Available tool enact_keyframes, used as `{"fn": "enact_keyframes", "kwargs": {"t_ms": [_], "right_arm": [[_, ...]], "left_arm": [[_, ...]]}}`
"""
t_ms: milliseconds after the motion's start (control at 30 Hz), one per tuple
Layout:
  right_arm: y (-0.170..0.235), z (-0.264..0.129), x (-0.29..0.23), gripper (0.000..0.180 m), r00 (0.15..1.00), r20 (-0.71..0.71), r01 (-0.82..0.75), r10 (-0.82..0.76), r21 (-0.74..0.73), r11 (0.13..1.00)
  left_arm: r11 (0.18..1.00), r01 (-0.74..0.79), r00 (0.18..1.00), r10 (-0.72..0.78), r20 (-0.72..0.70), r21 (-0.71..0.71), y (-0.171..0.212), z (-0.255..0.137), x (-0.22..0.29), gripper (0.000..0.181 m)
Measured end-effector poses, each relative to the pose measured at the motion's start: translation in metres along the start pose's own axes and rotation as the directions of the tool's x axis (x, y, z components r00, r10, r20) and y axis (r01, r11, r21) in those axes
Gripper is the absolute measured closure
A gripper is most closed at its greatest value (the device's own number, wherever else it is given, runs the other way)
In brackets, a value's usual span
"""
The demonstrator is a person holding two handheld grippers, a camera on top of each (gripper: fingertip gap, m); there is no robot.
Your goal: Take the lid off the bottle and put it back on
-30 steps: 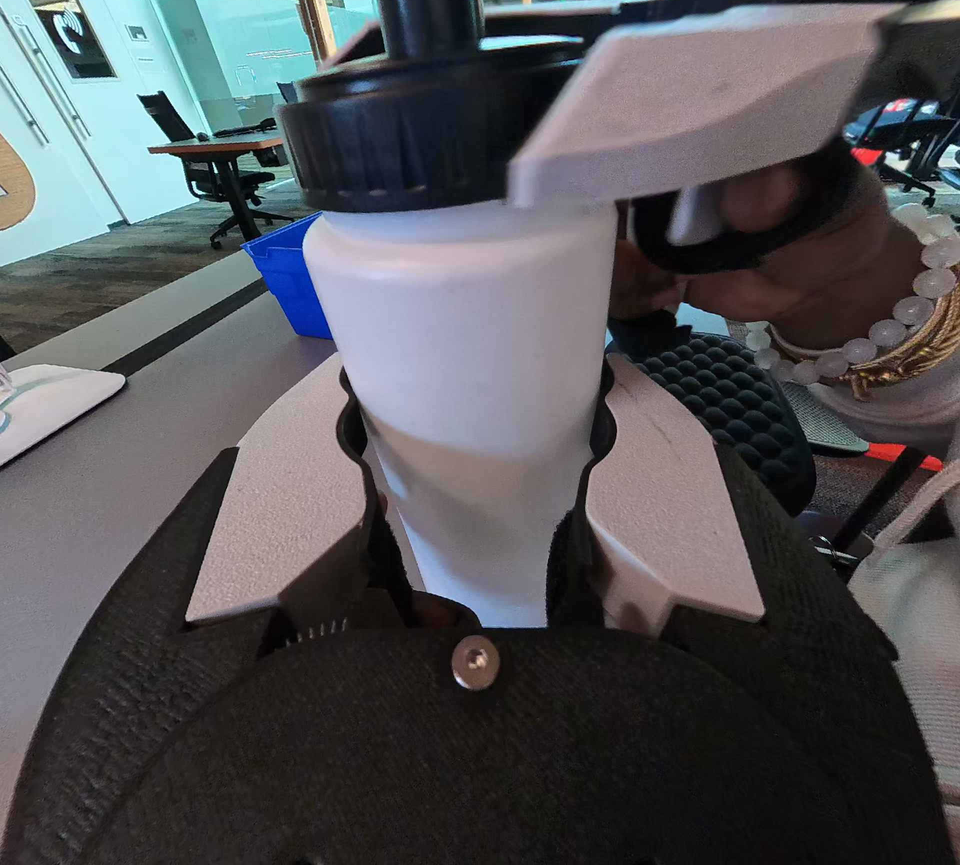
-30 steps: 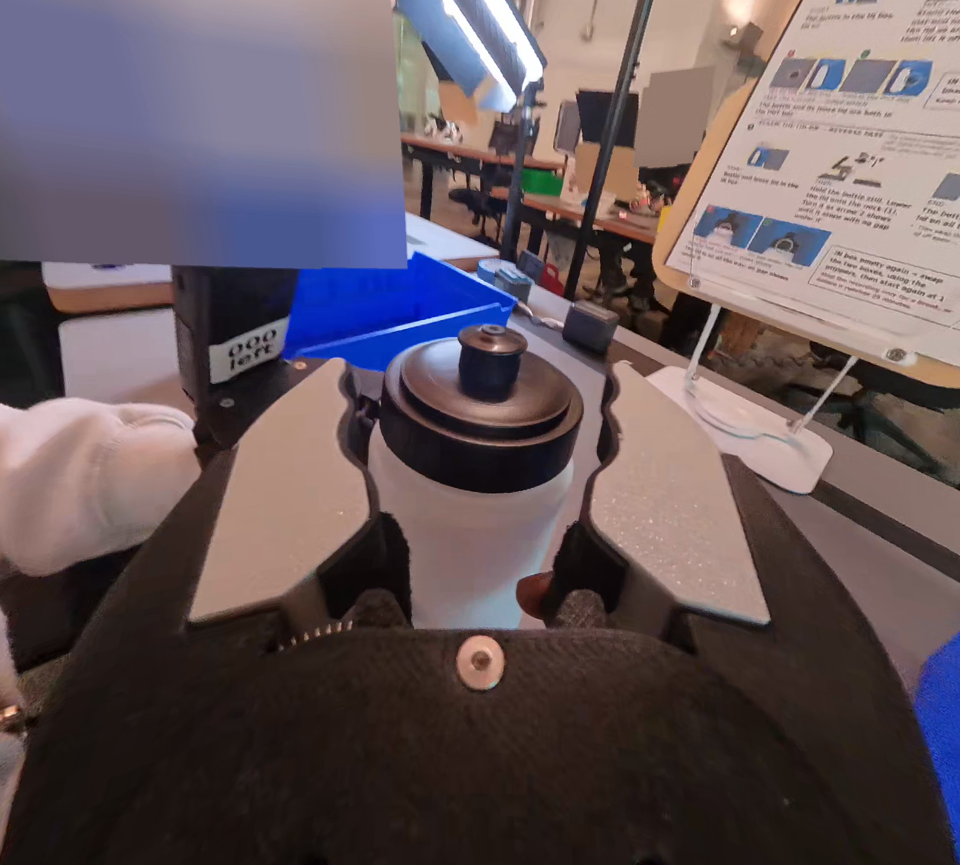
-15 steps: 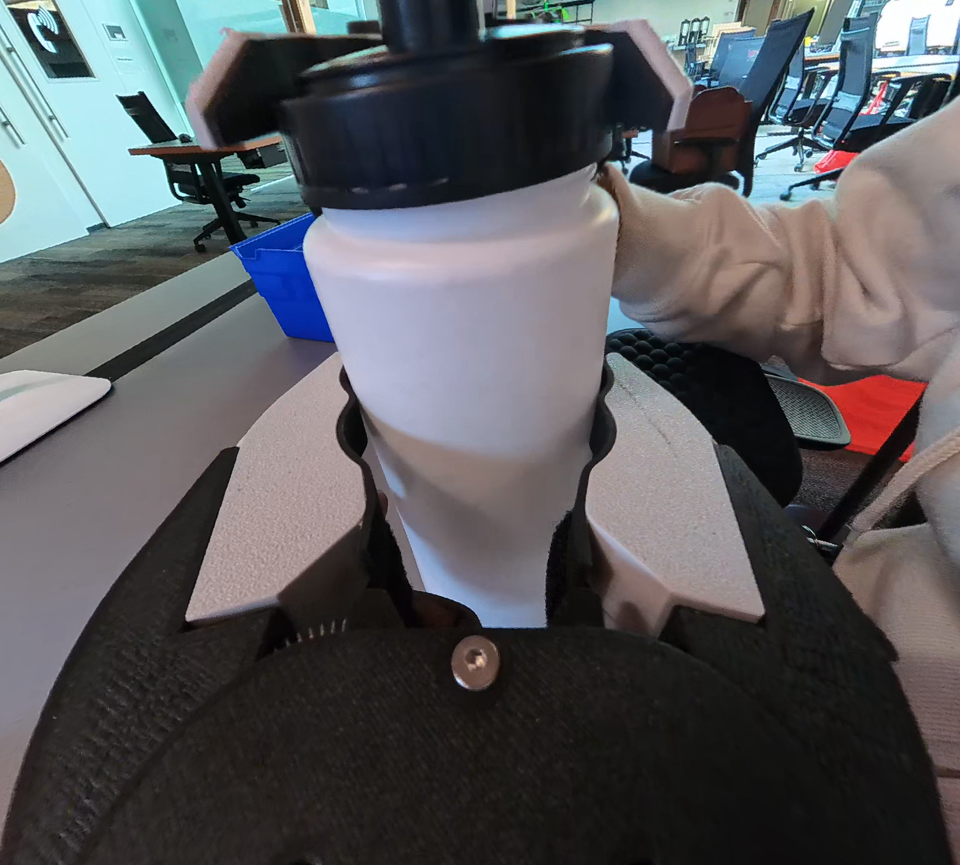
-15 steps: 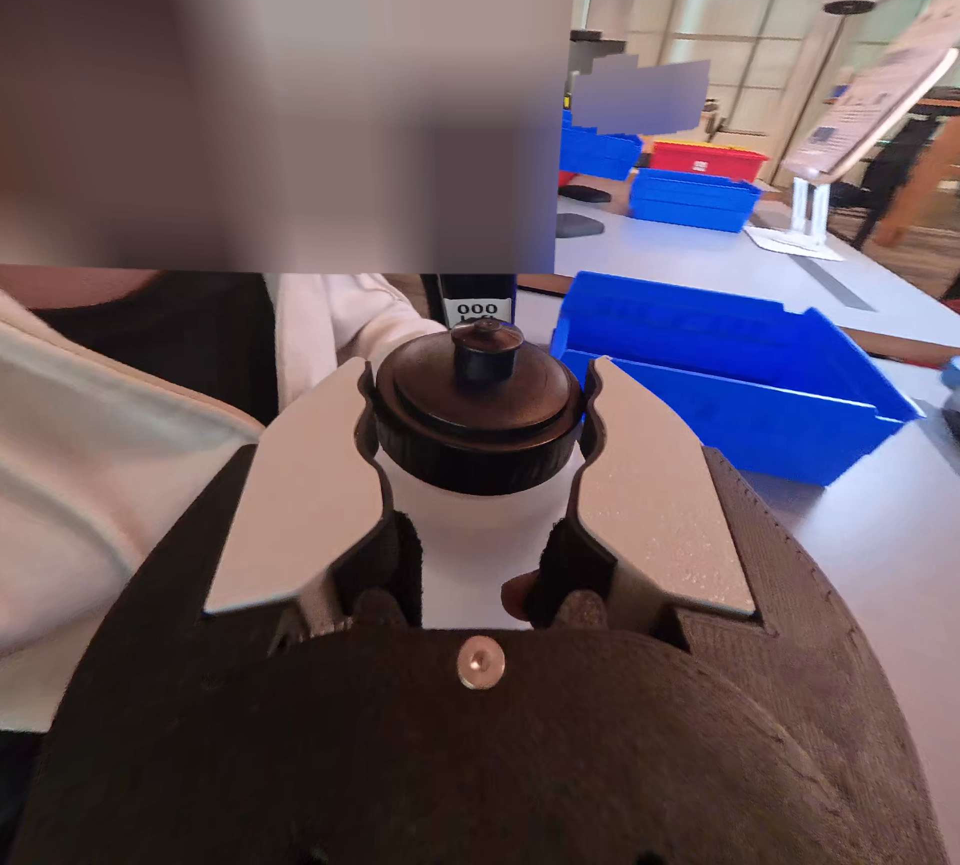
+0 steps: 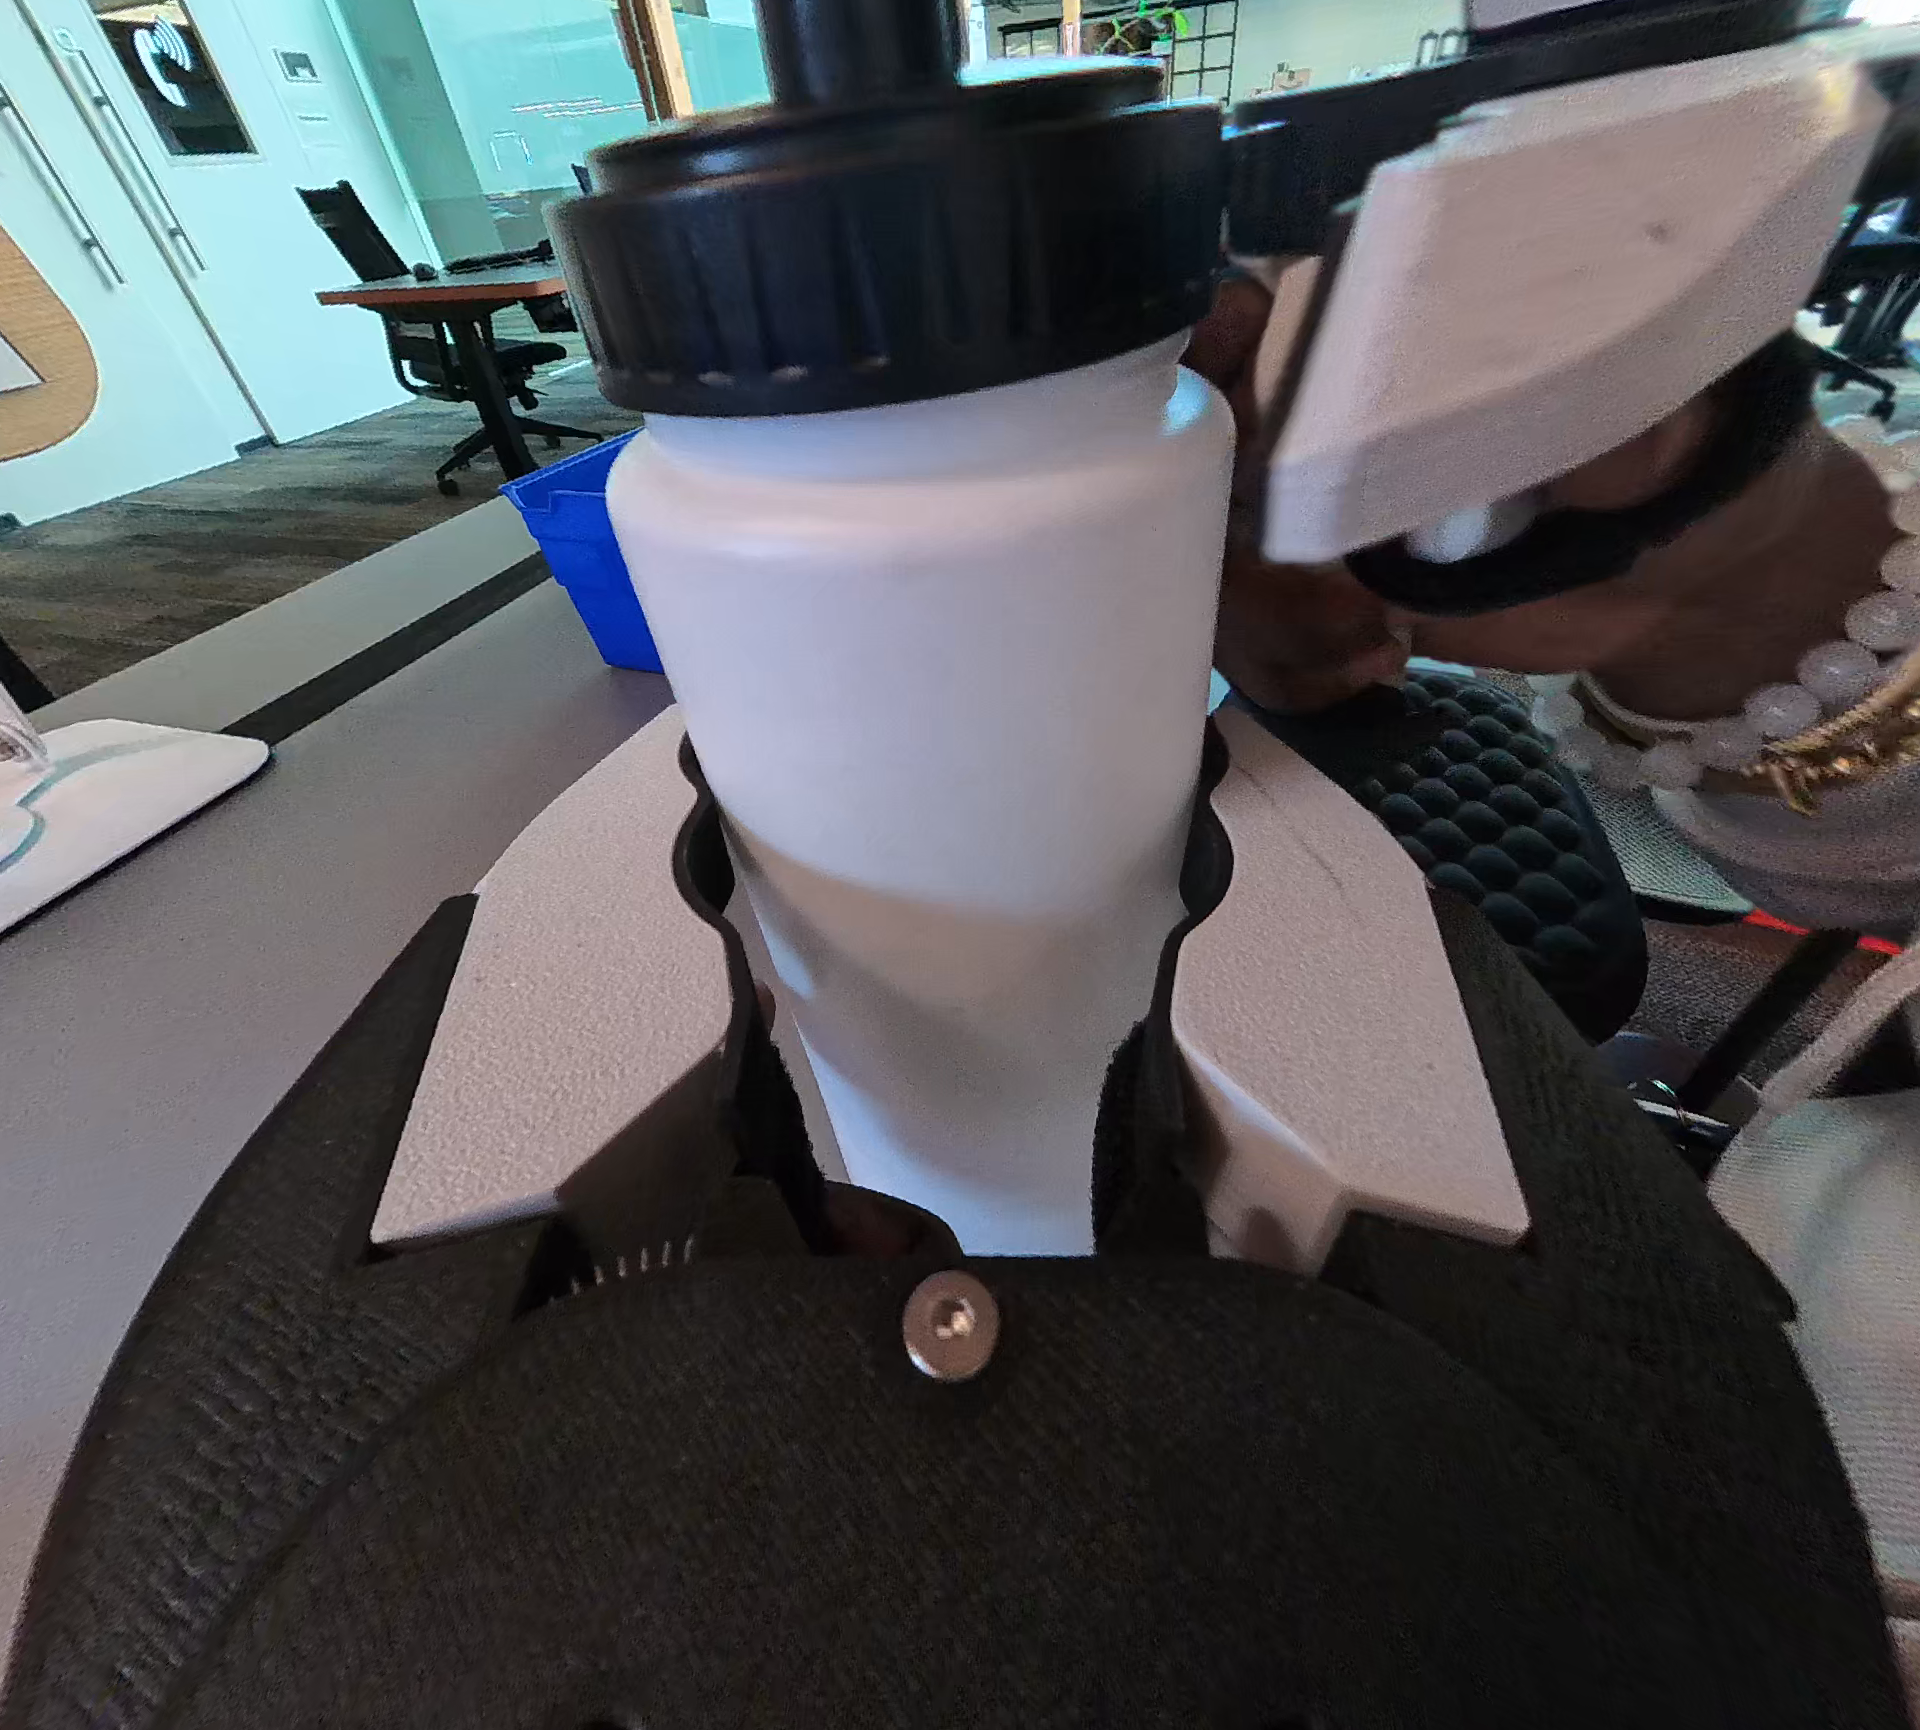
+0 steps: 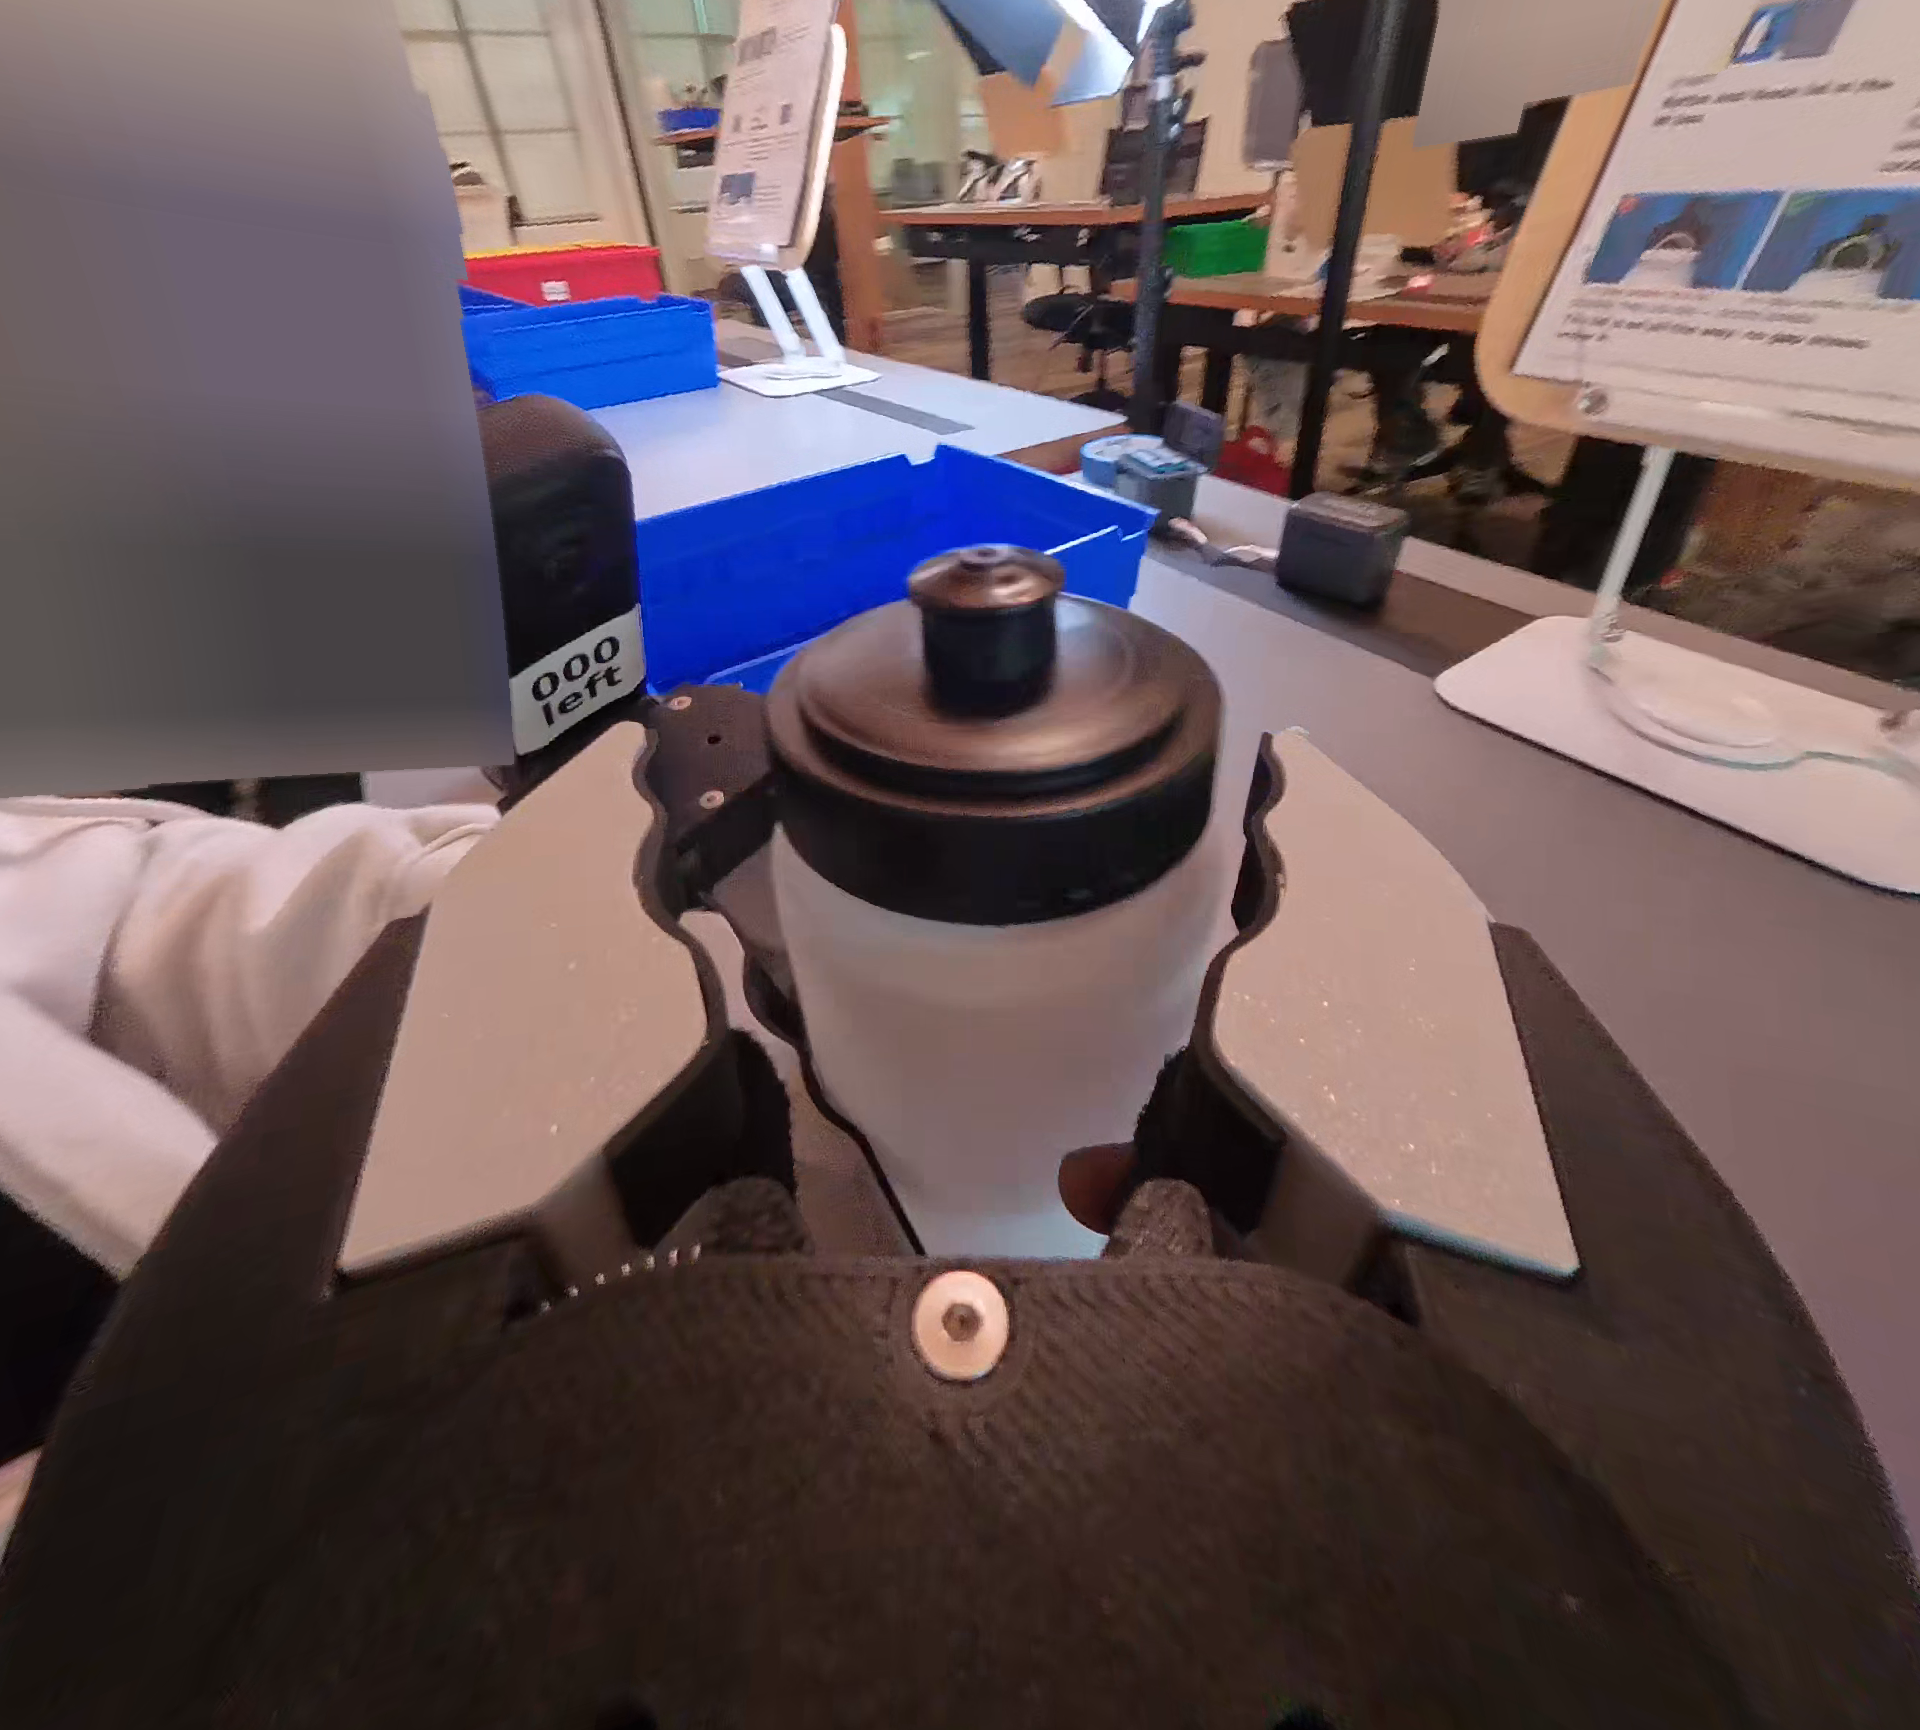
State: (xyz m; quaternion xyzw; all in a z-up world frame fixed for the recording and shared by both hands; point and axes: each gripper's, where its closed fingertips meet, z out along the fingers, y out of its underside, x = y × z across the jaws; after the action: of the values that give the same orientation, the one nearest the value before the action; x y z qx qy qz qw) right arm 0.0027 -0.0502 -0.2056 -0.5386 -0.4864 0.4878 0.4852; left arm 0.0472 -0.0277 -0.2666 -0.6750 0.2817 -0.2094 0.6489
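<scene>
Right wrist view: right tool (image 6: 966,859) now spread wide, both fingers clear of ribbed black screw lid (image 6: 992,766), released since half a second ago. Lid seated on white plastic bottle (image 5: 935,693), clamped upright by left tool (image 5: 951,870) above grey desk (image 5: 208,932). Probably regripping between twists.

The left gripper (image 5: 951,859) is clamped on the lower body of the white bottle (image 5: 935,641), its two grey fingers (image 5: 582,1036) pressed against either side and holding it upright. The right gripper (image 6: 961,870) is spread wide at the level of the black lid (image 6: 992,781), its fingers (image 6: 1382,994) standing clear of the cap on both sides. A hand (image 5: 1621,579) with a bead bracelet holds the right gripper, seen beside the lid.
</scene>
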Motion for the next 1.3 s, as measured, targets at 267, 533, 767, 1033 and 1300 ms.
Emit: {"fn": "enact_keyframes", "kwargs": {"t_ms": [267,533,767,1033,1300], "right_arm": [[-0.003,0.003,-0.001,0.101,0.990,0.137,0.026,-0.023,-0.020,0.999],[-0.046,-0.026,-0.022,0.102,0.720,0.684,0.041,-0.115,0.124,0.991],[-0.061,-0.034,0.019,0.102,0.845,0.510,0.135,-0.163,0.091,0.987],[-0.020,-0.103,0.229,0.101,0.950,-0.305,-0.013,-0.069,-0.261,0.965],[0.115,-0.143,0.355,0.100,0.742,-0.669,-0.394,-0.037,-0.480,0.784]], "left_arm": [[1.000,-0.002,1.000,0.002,-0.025,-0.004,0.000,-0.001,0.001,0.094],[1.000,0.008,0.995,-0.008,-0.099,-0.001,0.001,-0.001,0.008,0.095],[1.000,0.011,0.997,-0.011,-0.082,0.000,0.001,-0.001,0.006,0.095],[1.000,0.009,0.998,-0.009,-0.068,-0.002,0.001,-0.001,0.005,0.094],[1.000,0.012,0.998,-0.011,-0.067,0.007,0.001,0.000,0.005,0.094]]}}
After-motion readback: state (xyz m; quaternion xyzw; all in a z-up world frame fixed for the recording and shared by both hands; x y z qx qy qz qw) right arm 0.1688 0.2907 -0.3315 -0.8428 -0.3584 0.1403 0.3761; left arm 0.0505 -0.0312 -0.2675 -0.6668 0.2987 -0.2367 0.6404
